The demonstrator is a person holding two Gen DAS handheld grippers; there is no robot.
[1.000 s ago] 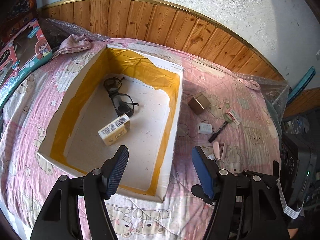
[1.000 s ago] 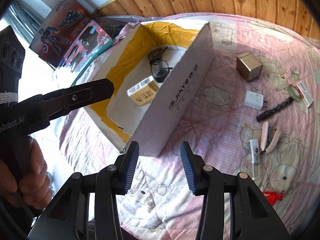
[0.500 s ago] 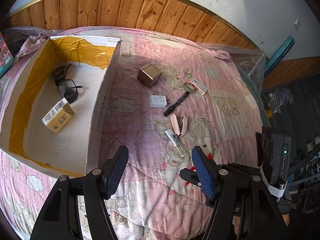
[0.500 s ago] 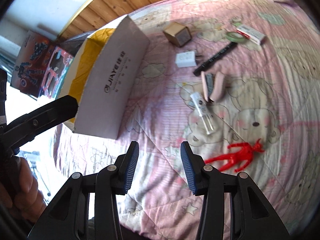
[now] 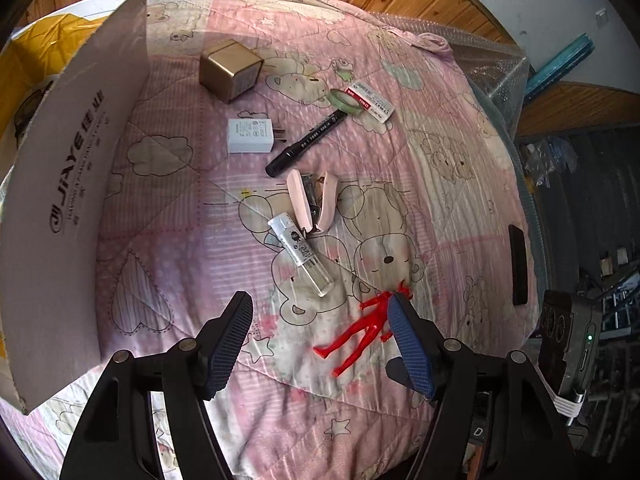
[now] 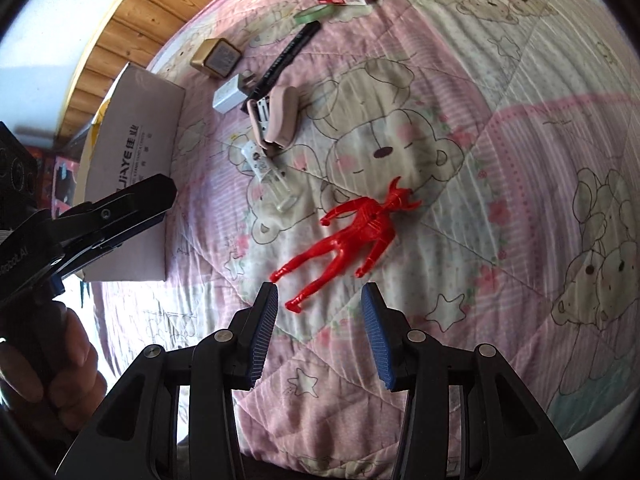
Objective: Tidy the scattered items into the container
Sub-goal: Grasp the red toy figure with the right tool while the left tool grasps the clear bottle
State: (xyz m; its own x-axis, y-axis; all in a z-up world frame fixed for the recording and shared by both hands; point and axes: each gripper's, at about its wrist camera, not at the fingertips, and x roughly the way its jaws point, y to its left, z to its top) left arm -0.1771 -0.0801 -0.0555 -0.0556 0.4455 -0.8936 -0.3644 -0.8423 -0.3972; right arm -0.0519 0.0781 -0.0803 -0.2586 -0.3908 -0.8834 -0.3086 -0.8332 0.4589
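While both grippers stand spread and empty, the right gripper (image 6: 316, 332) hovers just short of the feet of the red plastic toy figure (image 6: 356, 236), which lies flat on the pink bear-print quilt (image 6: 520, 160); the left gripper (image 5: 320, 340) hangs near the same figure. Beyond the figure lie a clear plastic vial (image 5: 302, 254), an opened pink stapler (image 5: 312, 202), a black marker pen (image 5: 306, 142), a white plug adapter (image 5: 251, 136), a gold cube box (image 5: 228, 70), a green tape ring (image 5: 345, 100) and a small white-and-red carton (image 5: 372, 101). Far left of the figure stands the white cardboard box (image 5: 72, 168); its contents are hardly visible. Judgement: most items remain; figure likely next.
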